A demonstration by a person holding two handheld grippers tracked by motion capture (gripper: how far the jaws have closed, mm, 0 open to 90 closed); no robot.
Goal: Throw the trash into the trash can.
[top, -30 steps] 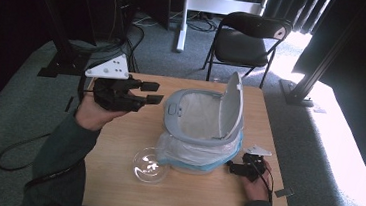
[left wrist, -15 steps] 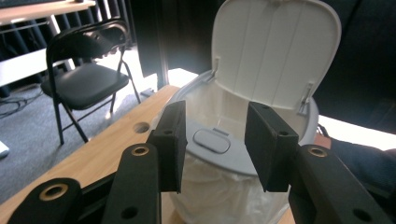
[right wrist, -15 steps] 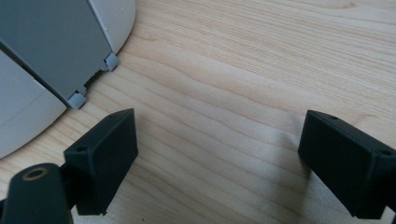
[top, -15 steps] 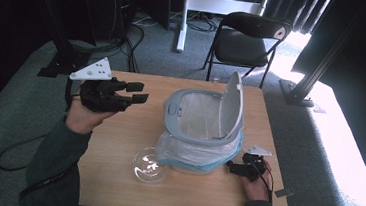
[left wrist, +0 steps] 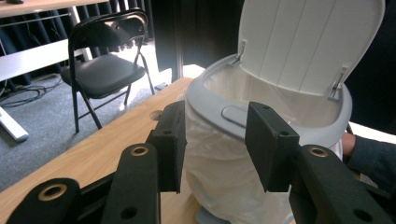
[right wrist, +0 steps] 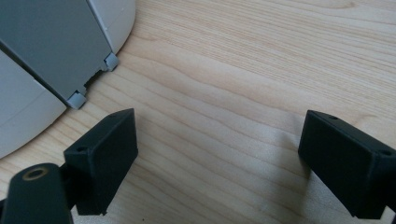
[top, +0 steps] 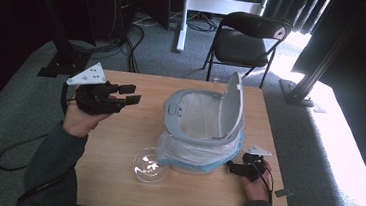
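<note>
While our left gripper [top: 127, 92] hung spread and empty, the bin [top: 203, 130] sat ahead; right gripper [top: 235, 169] spread beside its base.

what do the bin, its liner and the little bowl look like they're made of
Bin: looks like moulded plastic, matte pale grey, with a ribbed white lid on small hinges. Liner: thin translucent white plastic film, judging by its wrinkles and the way it bulges over the bin's sides. Bowl: clear and shiny with bright glints; glass or clear plastic, can't tell which.
</note>
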